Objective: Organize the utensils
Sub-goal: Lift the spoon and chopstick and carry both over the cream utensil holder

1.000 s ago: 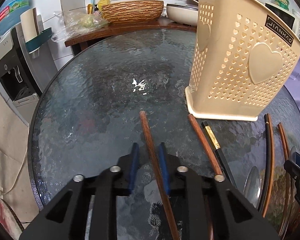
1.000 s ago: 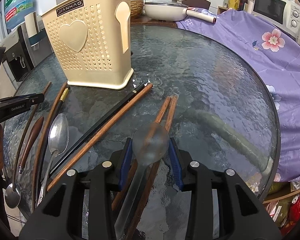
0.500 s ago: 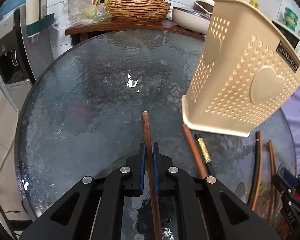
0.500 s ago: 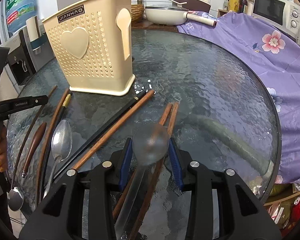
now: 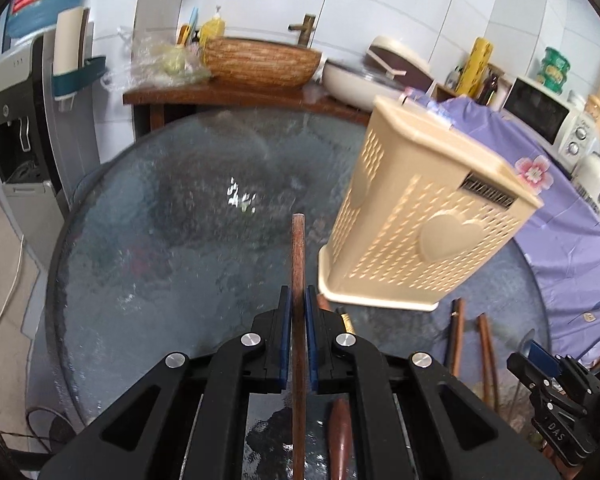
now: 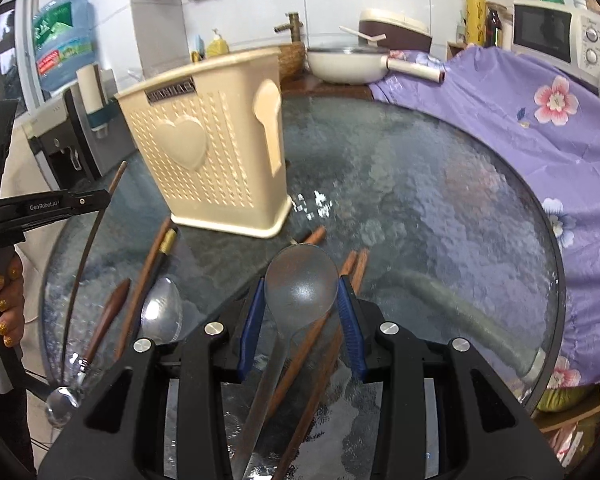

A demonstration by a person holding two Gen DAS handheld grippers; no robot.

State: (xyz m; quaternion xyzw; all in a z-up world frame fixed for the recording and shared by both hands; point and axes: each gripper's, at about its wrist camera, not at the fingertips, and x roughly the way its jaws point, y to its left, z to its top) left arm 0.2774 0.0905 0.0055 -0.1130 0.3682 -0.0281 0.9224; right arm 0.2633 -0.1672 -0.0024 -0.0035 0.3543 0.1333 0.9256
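Observation:
My left gripper (image 5: 298,304) is shut on a brown wooden chopstick (image 5: 298,248) and holds it lifted above the round glass table (image 5: 160,216), left of the beige perforated utensil holder (image 5: 424,220). In the right wrist view that chopstick (image 6: 96,216) slants up from the left gripper (image 6: 88,199). My right gripper (image 6: 301,304) is shut on a metal spoon (image 6: 300,280), its bowl between the blue pads. The holder (image 6: 208,160) stands ahead and left of it.
Several chopsticks (image 6: 148,256) and spoons (image 6: 160,312) lie on the glass (image 6: 420,208) left of and under the right gripper. A purple flowered cloth (image 6: 540,140) covers the right side. A counter with a basket (image 5: 260,62) and pan (image 5: 360,80) stands behind.
My left gripper closed on the chopstick and lifted it off the table, tilting upward. My right gripper rose a little with the spoon still held.

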